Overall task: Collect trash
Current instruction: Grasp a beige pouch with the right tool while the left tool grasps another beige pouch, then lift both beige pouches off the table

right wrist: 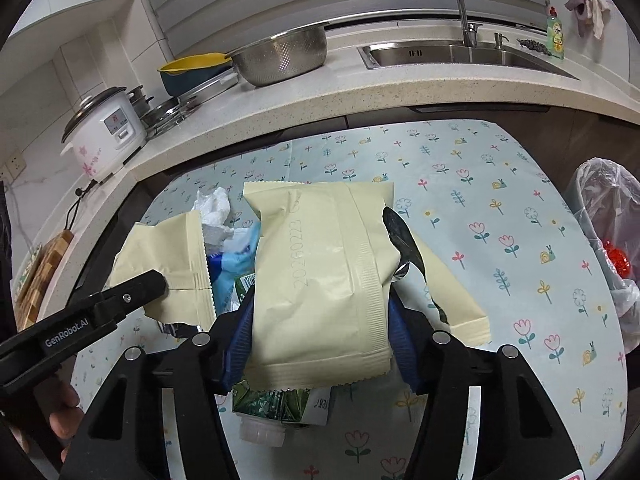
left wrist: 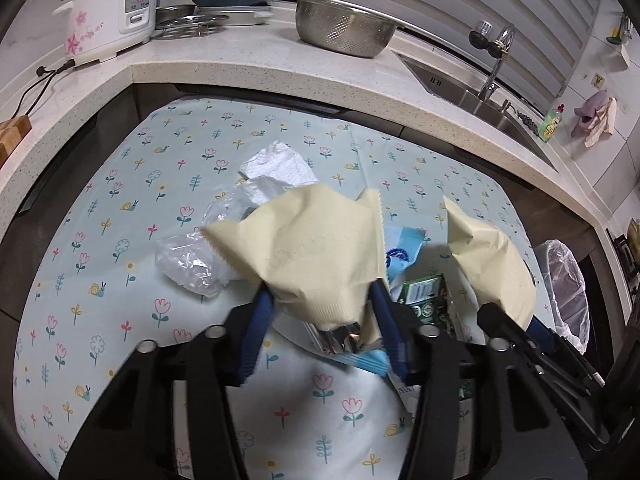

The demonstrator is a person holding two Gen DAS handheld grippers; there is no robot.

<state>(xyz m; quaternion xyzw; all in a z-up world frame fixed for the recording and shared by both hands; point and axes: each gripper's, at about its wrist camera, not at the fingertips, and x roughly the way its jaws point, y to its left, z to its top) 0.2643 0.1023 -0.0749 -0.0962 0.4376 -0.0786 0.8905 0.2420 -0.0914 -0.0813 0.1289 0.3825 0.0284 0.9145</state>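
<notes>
Both tongs are clenched on cream wrappers above the trash pile: left tongs (left wrist: 320,312) grasp one cream wrapper (left wrist: 308,248), right tongs (right wrist: 320,328) another (right wrist: 324,272). Next, carry both right of the pile to the lined bin (right wrist: 608,240)

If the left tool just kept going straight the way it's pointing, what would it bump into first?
The left tool is already shut on a cream wrapper, which would lead the way. Straight ahead, it would probably meet the crumpled white tissue on the flowered tablecloth first, though depth is hard to judge.
</notes>
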